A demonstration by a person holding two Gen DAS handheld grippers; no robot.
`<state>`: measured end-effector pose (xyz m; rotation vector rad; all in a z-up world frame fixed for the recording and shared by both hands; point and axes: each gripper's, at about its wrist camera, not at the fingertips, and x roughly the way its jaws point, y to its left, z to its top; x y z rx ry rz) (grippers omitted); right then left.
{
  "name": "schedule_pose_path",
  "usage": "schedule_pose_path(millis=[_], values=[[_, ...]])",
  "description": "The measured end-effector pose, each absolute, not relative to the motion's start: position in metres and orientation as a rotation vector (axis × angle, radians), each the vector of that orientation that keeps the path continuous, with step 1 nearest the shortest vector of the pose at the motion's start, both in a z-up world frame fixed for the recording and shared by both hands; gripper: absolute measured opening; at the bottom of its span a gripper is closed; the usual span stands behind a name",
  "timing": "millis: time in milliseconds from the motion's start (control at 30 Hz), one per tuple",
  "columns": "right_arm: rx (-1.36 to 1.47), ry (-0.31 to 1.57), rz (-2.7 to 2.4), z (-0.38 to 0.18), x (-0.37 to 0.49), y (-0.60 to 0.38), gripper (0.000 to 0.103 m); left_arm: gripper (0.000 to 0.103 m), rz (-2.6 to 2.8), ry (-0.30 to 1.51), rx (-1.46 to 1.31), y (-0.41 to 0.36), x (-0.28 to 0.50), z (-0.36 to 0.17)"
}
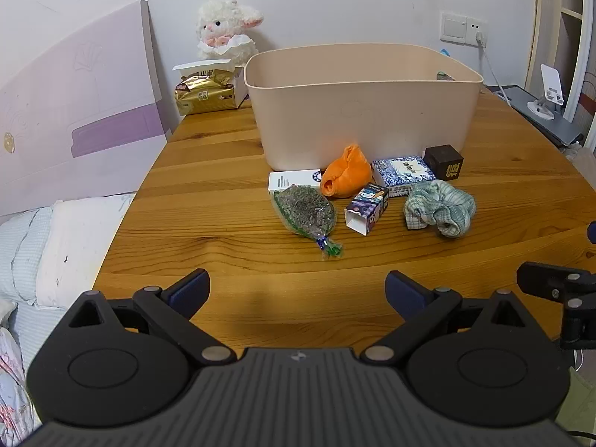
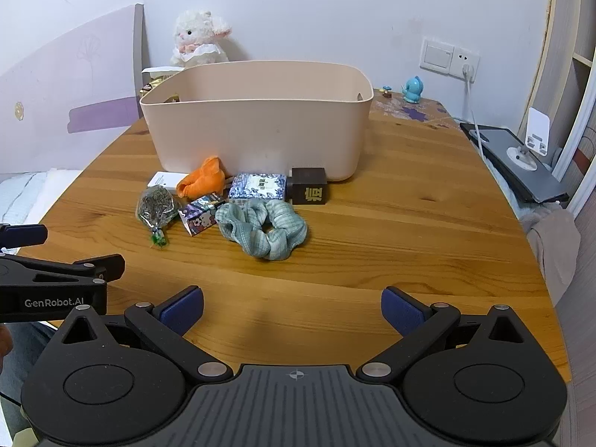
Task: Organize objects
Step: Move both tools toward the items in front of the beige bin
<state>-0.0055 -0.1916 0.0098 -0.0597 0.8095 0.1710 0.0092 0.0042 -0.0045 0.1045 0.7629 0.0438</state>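
**Both claws open, no item picked yet — approach notes for first grasp**

Nearest: left claw [image 1: 297,290] and right claw [image 2: 292,307] both hover over bare tabletop [image 2: 391,260], fingers spread wide, nothing between the pads. The left unit shows at the edge of the right wrist view, so the two sit side by side.

Mid-field, a loose cluster of items to sort, all still on the tabletop:
- herb sachet [image 1: 304,211], tied end pointing toward the claws
- small cartoon carton [image 1: 367,208], lying on its side with the open end forward
- green scrunchie [image 2: 262,228], nearest to the right claw
- orange cloth pouch [image 1: 345,173], with a white box [image 1: 294,179] beside it
- blue-patterned box [image 2: 257,186] and dark cube box [image 2: 309,185], just in front of the bin wall

Far: beige storage bin [image 2: 257,134], which I take to be the destination; its floor cannot be seen. A plush lamb [image 1: 227,29] sits behind it.

Judgement: start with the front row. Right claw suits the scrunchie: come down over one side of the ring, pinch the fabric. Left suits the sachet: grip the bag body, not the tie. Lift well above the rim before crossing.
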Motion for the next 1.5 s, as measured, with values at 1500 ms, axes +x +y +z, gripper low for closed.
schedule_pose_path(millis=[1500], values=[[-0.080,0.794,0.159,0.0126,-0.0054,-0.1873,0.103,0.101,0.033,0.770,0.094,0.0045,0.0059,-0.0042]])
